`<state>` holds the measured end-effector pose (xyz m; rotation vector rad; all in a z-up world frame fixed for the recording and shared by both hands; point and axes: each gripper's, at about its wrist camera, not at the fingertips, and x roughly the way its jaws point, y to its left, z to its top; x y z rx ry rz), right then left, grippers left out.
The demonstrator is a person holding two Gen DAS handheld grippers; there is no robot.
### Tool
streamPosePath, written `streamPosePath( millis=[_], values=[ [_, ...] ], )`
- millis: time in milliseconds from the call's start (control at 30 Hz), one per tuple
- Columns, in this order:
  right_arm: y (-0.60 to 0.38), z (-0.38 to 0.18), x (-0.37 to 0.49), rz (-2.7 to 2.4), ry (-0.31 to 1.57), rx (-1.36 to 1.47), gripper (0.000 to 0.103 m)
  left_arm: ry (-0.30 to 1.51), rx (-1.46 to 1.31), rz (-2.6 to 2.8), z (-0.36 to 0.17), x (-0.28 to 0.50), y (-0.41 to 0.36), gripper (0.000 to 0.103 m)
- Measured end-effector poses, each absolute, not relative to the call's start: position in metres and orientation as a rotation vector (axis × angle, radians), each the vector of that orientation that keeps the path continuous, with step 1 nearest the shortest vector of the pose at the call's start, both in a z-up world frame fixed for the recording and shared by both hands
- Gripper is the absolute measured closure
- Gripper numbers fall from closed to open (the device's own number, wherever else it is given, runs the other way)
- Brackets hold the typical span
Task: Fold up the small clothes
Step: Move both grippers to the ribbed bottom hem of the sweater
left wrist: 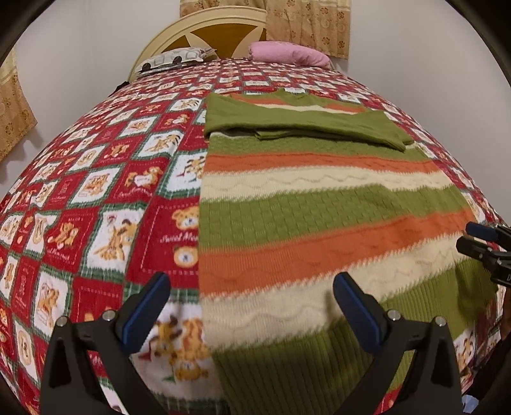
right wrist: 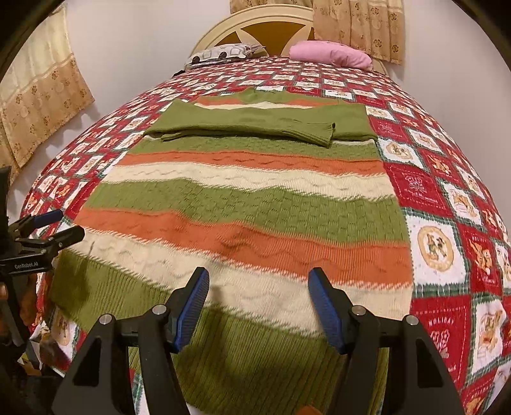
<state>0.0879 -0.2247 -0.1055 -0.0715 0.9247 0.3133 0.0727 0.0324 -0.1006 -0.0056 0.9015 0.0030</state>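
Note:
A striped knit sweater in green, orange and cream lies flat on the bed, hem toward me. Both green sleeves are folded across its chest. It also shows in the right wrist view, sleeves folded the same way. My left gripper is open, hovering over the hem's left corner. My right gripper is open above the hem's middle. The right gripper also shows at the left wrist view's right edge, and the left gripper at the right wrist view's left edge.
The bed is covered by a red, white and green teddy-bear quilt. A patterned pillow and a pink pillow lie by the cream headboard. Beige curtains hang on the walls.

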Motion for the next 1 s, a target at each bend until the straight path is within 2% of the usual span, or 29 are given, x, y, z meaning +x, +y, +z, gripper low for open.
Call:
streamPosePath(
  millis=[733,933,1000],
  values=[
    [-0.225,-0.12,0.046,0.332,0.917,-0.055,0.038,0.923,-0.027,0.007,-0.109,0.029,0.042,0.001],
    [-0.222,-0.123,0.042,0.33,0.893,-0.087,0.038,0.935,-0.08,-0.026,-0.11,0.013,0.051,0.014],
    [-0.222,-0.123,0.041,0.331,0.887,-0.09,0.036,0.948,-0.117,-0.051,-0.112,0.01,0.054,0.03]
  ],
)
